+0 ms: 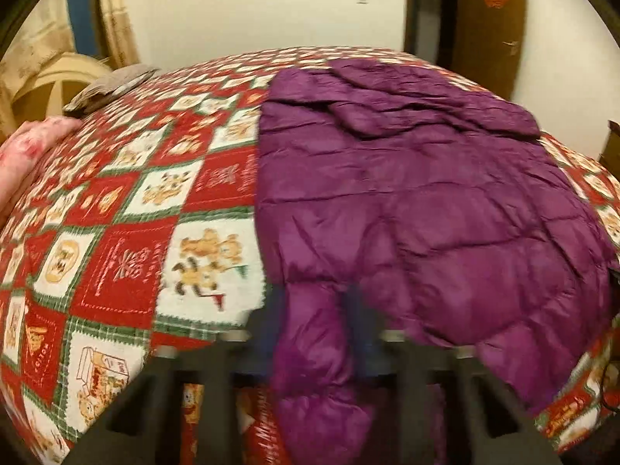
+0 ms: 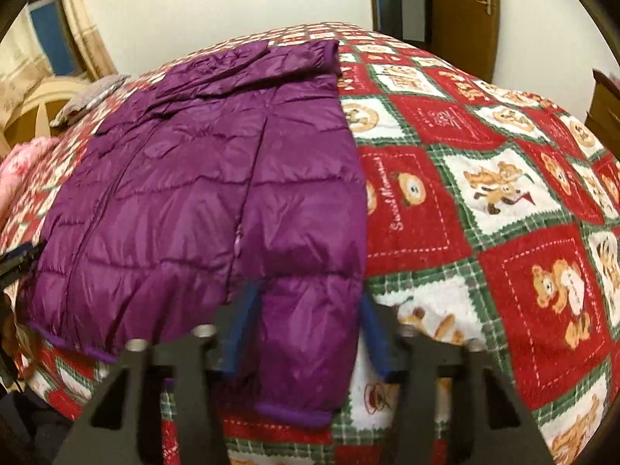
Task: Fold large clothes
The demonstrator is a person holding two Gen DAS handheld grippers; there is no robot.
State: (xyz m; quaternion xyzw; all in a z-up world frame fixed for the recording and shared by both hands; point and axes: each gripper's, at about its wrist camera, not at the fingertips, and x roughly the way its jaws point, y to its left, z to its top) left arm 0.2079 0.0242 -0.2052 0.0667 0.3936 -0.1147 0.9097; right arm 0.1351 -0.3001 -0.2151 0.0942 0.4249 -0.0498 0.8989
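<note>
Two tools in view, one per wrist camera, both pointing down at a bed. We see a purple quilted jacket lying flat on a red, white and green bedspread printed with bears; its near hem hangs over the bed's near edge. Left tool: the picture is blurred, yet a fold of the jacket's hem runs down between its dark fingers, which stand close on either side, so we read it as clamped on the jacket. Right tool: blue pads sit against both sides of a jacket corner, the purple cloth bunched between them and its bound edge hanging below; clamped on the jacket as well. In the right view the jacket's straight side edge runs up the middle of the bed, bedspread bare to its right. A pink cloth lies at the bed's left edge, a grey folded item at the far left corner. Beyond the bed: white wall, brown door.
</note>
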